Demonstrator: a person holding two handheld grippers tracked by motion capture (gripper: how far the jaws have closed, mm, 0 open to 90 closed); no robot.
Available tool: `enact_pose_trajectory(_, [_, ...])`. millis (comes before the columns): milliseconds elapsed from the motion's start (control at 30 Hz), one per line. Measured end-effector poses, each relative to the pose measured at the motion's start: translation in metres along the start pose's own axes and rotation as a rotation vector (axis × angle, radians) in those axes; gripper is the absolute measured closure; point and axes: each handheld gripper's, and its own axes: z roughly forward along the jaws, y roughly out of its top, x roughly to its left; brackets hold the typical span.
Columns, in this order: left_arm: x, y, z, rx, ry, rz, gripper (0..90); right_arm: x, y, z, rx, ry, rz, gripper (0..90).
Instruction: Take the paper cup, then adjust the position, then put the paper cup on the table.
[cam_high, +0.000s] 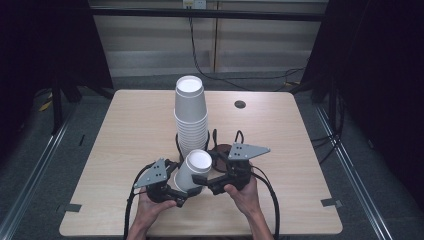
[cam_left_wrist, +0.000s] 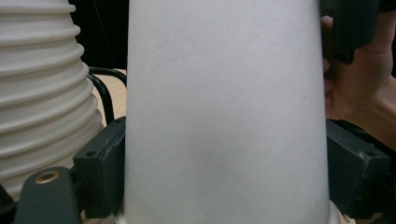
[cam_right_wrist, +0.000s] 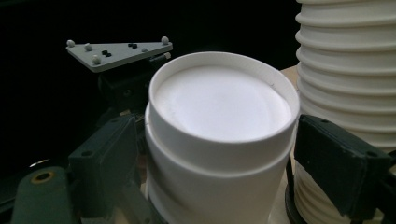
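Overhead, pale wooden table amid dark curtains, grey floor.

Nothing here can be read: no lettering, brand, number or sign on anything. The white paper cups in the stack are plain all round, and so is the single cup held between the two grippers. The grey three-cornered plates carry only small dots and screw heads, no marks. The pale wooden table is bare of labels, and the strips of tape at its edges are blank.
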Motion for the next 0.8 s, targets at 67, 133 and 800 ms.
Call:
enact_pose_trajectory(67, [0.001,0.002,0.001,0.029,0.004,0.009,15.3,-0.001,-0.002,-0.004,0.008,-0.001,0.002,13.4])
enact_pose_trajectory(133, [0.001,0.003,0.0,0.045,-0.002,0.015,15.3,0.0,-0.002,-0.007,0.019,-0.008,0.001,13.4])
enact_pose_trajectory(800, [0.009,0.011,-0.005,0.208,-0.002,0.081,15.4,-0.005,-0.005,-0.021,0.17,-0.011,-0.036,13.5])
